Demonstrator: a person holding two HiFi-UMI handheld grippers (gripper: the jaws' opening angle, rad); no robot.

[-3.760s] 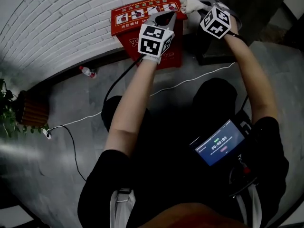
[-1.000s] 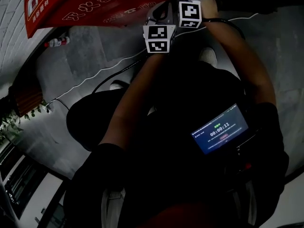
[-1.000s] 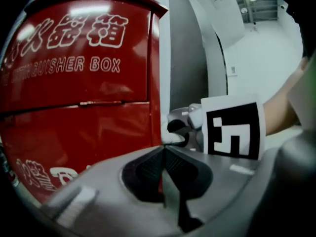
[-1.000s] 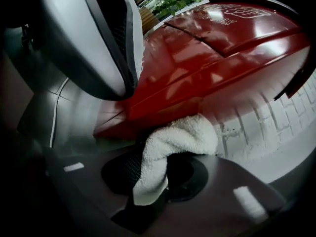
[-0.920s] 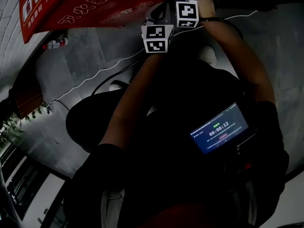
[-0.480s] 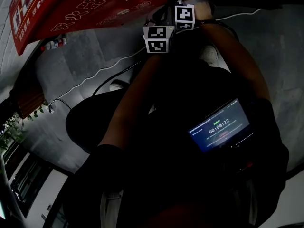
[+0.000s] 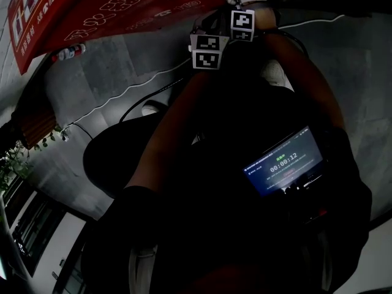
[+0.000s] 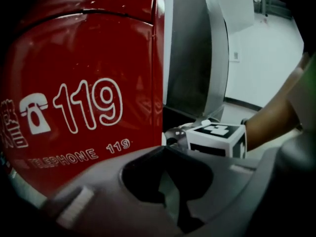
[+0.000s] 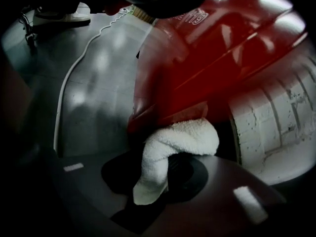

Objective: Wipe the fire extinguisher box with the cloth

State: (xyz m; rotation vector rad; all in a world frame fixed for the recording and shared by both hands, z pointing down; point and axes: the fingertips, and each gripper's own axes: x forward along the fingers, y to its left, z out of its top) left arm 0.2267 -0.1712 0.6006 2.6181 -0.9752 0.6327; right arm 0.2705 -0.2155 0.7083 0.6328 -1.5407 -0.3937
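- The right gripper point(image 9: 150, 189) is clamped tight on the white cloth point(image 9: 180, 138). The cloth's bunched end presses on the red box point(image 9: 197, 58) at a bottom corner, beside the brick wall point(image 9: 269, 117).
- The left gripper point(image 8: 164, 149) has its jaws drawn together on nothing. It sits just in front of the box's printed face, near that face's side edge.
- To wipe well here, keep the bunched end flat on the red panel and run it along the bottom edge. The gripper's hard body should stay off the paint.
- The gap between box and wall looks tight, though the dim view makes that hard to judge. Sweeping away from the wall seems the freer direction.
- The floor point(image 9: 94, 93) in front is open, apart from a white cable point(image 9: 74, 68) crossing it.
- The two grippers are close together, so the idle one should stay aside.
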